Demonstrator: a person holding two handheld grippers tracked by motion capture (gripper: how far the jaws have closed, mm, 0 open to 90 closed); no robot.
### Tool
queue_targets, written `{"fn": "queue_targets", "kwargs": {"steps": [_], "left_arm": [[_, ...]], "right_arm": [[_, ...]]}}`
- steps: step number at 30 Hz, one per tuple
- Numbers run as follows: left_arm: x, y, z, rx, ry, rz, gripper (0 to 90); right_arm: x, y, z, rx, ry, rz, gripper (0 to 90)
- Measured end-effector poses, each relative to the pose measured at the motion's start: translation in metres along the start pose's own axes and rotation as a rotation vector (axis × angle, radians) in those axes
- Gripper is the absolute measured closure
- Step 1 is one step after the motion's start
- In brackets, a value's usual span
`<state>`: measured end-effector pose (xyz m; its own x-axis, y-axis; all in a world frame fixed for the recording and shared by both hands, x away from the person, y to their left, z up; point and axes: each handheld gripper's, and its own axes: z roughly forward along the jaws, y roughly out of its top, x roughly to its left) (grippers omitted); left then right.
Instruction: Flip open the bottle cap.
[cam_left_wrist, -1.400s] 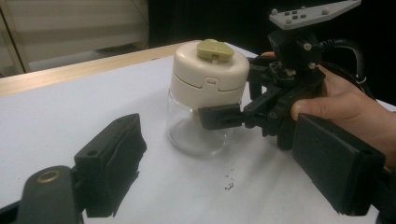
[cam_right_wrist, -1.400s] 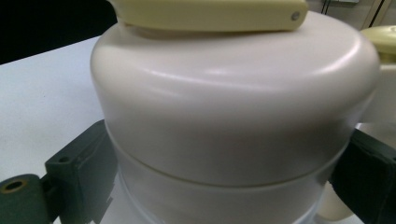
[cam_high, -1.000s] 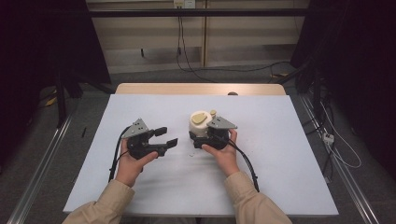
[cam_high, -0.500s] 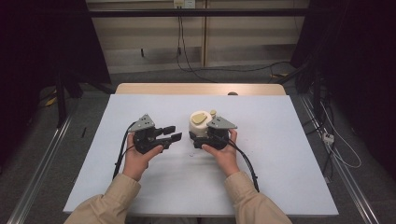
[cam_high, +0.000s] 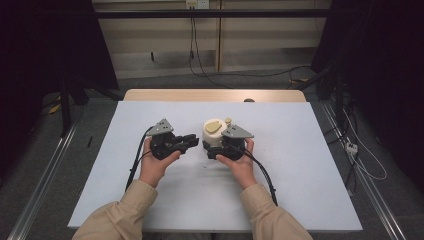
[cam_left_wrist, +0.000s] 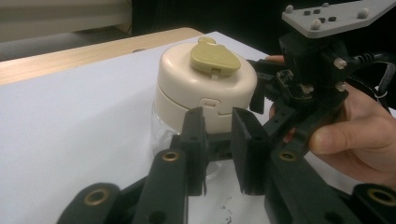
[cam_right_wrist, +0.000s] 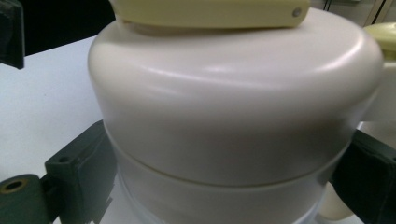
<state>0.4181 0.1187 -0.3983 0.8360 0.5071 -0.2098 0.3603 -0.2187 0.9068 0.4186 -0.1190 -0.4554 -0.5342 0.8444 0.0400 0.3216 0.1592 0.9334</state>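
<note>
A small jar (cam_high: 214, 133) with a clear body, a cream lid (cam_left_wrist: 205, 86) and an olive flap (cam_left_wrist: 214, 58) stands upright mid-table. My right gripper (cam_high: 214, 148) is shut on the jar, its jaws pressing the jar's two sides just below the lid (cam_right_wrist: 233, 107); in the left gripper view my right gripper (cam_left_wrist: 299, 93) grips the jar from the right. My left gripper (cam_high: 192, 141) points at the jar from the left. Its fingertips (cam_left_wrist: 218, 140) stop just short of the jar's front, a narrow gap between them and nothing held.
A white sheet (cam_high: 300, 165) covers the wooden table (cam_high: 175, 95). Cables (cam_high: 135, 160) trail from both grippers toward the near edge. Metal rails (cam_high: 45, 185) and loose cables (cam_high: 370, 160) lie on the floor on either side.
My left gripper has moved right, up to the jar, and its jaws have drawn closer together. The right gripper and the jar have stayed put.
</note>
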Motion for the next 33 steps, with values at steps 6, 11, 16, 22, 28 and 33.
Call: {"fn": "queue_targets", "kwargs": {"steps": [6, 11, 16, 22, 28, 33], "left_arm": [[-0.001, 0.007, 0.005, 0.013, -0.017, 0.006, 83.1], [-0.001, 0.012, 0.009, 0.022, -0.022, 0.003, 87.6], [-0.001, 0.017, 0.013, 0.038, -0.028, 0.007, 90.0], [-0.001, 0.02, 0.017, 0.065, -0.026, 0.017, 90.0], [0.0, 0.022, 0.02, 0.072, -0.016, 0.018, 90.0], [-0.001, 0.024, 0.023, 0.081, -0.008, 0.019, 90.0]], "right_arm": [[0.0, 0.0, 0.0, 0.0, 0.0, 0.0, 4.5], [0.0, 0.0, 0.0, 0.001, -0.001, 0.0, 4.5], [0.0, 0.0, 0.0, 0.003, -0.001, 0.0, 4.5], [0.0, 0.0, 0.0, 0.003, -0.001, -0.001, 4.6], [0.0, 0.0, 0.0, 0.004, -0.001, -0.003, 4.5], [0.0, 0.0, 0.0, 0.003, 0.0, -0.003, 4.6]]}}
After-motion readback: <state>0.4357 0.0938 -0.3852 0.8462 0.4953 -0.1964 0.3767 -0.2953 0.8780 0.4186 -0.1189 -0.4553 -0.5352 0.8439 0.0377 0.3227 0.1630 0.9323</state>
